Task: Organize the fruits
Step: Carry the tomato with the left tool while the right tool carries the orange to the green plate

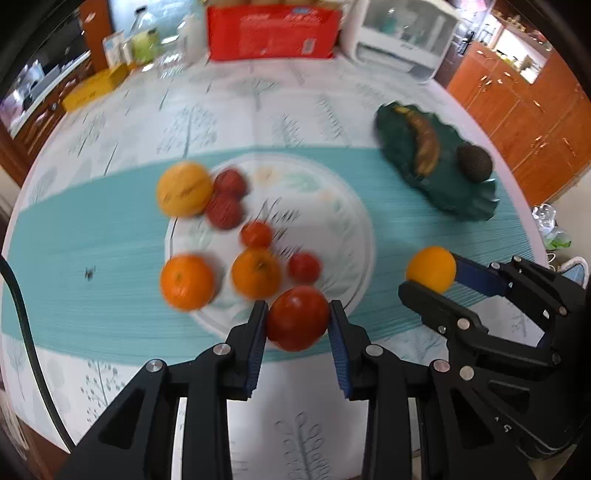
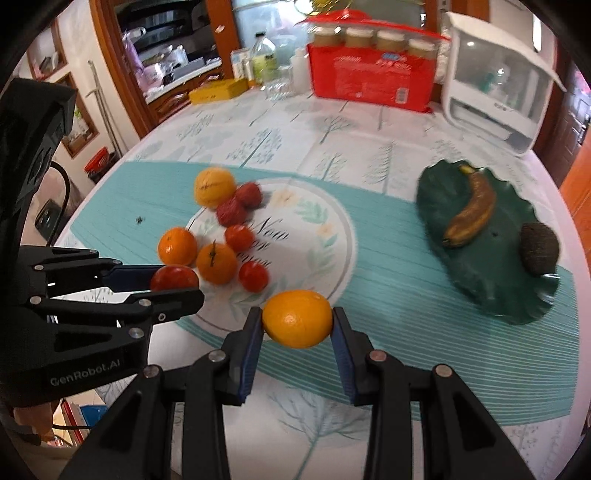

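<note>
Left gripper: both blue-padded fingers clamped on a red tomato, held above the near rim of the white plate. Right gripper: fingers clamped on a yellow-orange citrus, held over the teal runner just off the plate's near edge; the same fruit shows at the right in the left wrist view. Contents of plate, near to far: one small red tomato, one orange, another small tomato, two rough red fruits, possibly lychees, blurred. Sitting on or just over the plate's left rim: an orange and a paler yellow-orange fruit; whether they touch the cloth cannot be told. Green leaf-shaped dish, well apart to the right: one browned banana, one dark avocado. Far edge of table: red box, white appliance, yellow box, bottles. Hazards, as judged: both held fruits are round and gripped only across their widest part, so a tilt or a hard squeeze could let either slip, and the tomato could bruise or split; a fruit released on the runner or the plate's rim may roll toward the table edge; setting one down among the crowded left cluster could knock the rim-side oranges off the plate; the two grippers are near each other and could collide if both head for the same dish.
</note>
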`<move>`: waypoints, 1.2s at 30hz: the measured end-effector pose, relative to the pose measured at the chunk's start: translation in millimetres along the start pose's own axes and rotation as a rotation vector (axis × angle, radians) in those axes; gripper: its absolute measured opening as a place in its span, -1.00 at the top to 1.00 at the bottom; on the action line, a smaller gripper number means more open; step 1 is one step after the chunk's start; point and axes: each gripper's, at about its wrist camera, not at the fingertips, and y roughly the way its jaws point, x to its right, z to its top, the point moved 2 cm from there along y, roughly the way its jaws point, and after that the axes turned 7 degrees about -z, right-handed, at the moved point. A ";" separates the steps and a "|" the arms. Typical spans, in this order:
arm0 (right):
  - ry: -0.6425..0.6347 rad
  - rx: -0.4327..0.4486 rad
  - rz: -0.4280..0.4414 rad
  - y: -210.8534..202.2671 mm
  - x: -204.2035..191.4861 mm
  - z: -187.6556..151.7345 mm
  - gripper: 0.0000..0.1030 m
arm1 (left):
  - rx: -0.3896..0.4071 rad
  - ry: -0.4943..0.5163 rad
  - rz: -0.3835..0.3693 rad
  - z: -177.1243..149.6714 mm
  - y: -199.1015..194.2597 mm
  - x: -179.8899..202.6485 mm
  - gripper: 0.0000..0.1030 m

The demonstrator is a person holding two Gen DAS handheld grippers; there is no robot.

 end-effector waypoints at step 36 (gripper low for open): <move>0.377 -0.013 -0.338 5.7 222.0 69.7 0.28 | -0.004 0.224 0.022 214.0 107.9 138.2 0.39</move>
